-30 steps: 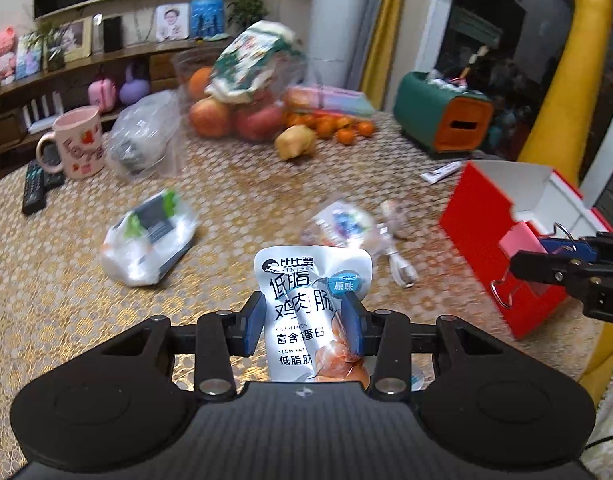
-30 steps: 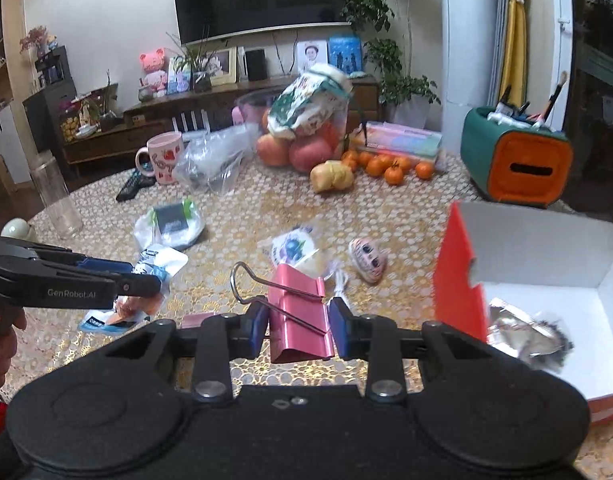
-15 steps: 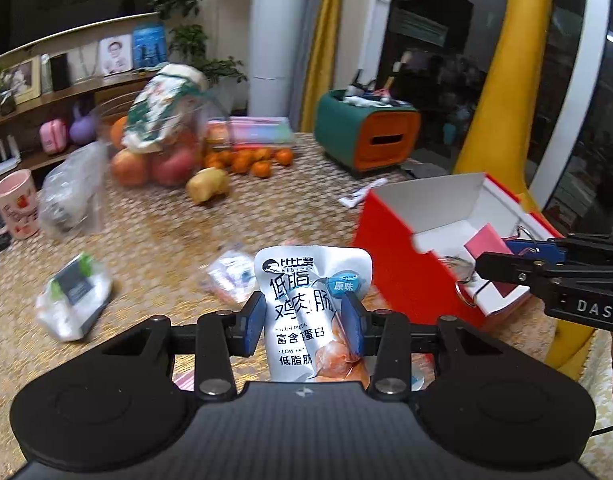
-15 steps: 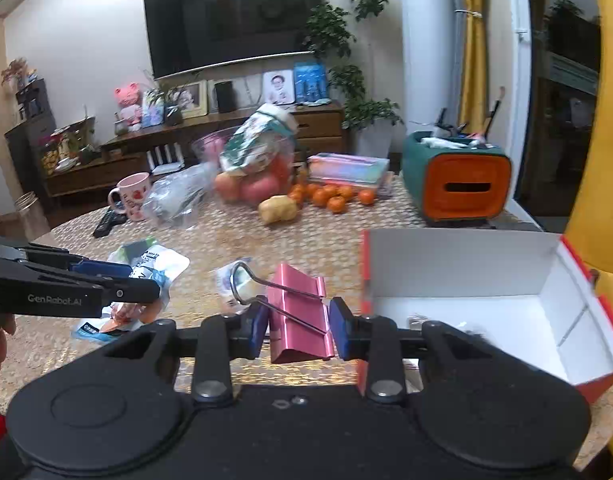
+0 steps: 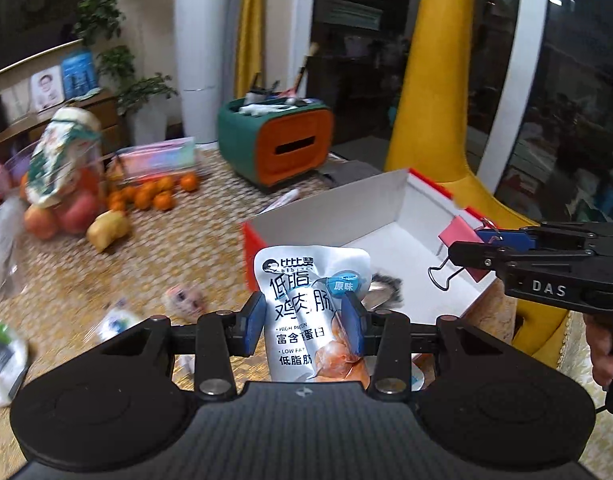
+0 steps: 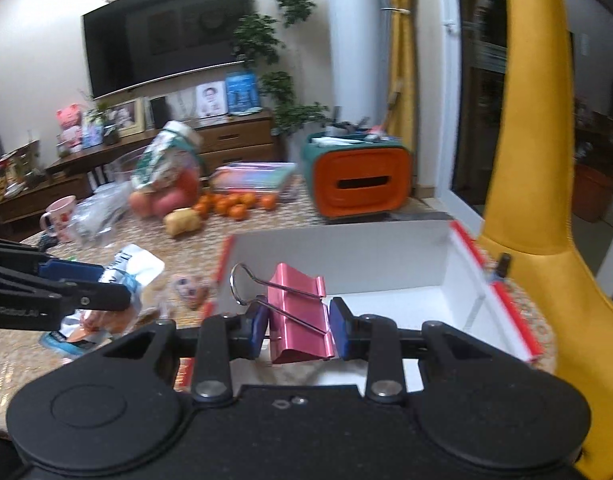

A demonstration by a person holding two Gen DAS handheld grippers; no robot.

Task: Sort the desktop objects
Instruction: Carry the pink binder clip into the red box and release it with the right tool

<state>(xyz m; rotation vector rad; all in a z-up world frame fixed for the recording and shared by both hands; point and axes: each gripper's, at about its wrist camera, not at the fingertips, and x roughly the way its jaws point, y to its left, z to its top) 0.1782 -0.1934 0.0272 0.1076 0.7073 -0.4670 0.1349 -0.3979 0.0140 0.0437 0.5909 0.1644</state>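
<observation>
My left tongs [image 5: 302, 326] pinch a silver snack pouch [image 5: 306, 308] printed with Chinese characters, one blue pad on each side, the pouch standing upright between them. My right tongs [image 6: 298, 326] pinch a pink binder clip [image 6: 300, 316] across its body, its wire handles [image 6: 246, 284] pointing up and to the left. In the left wrist view the right tongs [image 5: 466, 244] appear at the right edge, holding the clip [image 5: 462, 240] over the open red box with a white interior [image 5: 386, 204]; a hand [image 5: 602, 352] grips the handle below. Inside the box, just behind the pouch, lies a crumpled foil item [image 5: 382, 290]. In the right wrist view the left tongs [image 6: 102, 280] enter from the left with the pouch [image 6: 126, 276] over the patterned counter [image 6: 18, 348], beside the box's left wall [image 6: 222, 268]. Farther back on the counter stand a teal-and-orange holder [image 6: 358, 180], small oranges [image 6: 234, 204] and a pink mug [image 6: 60, 218].
</observation>
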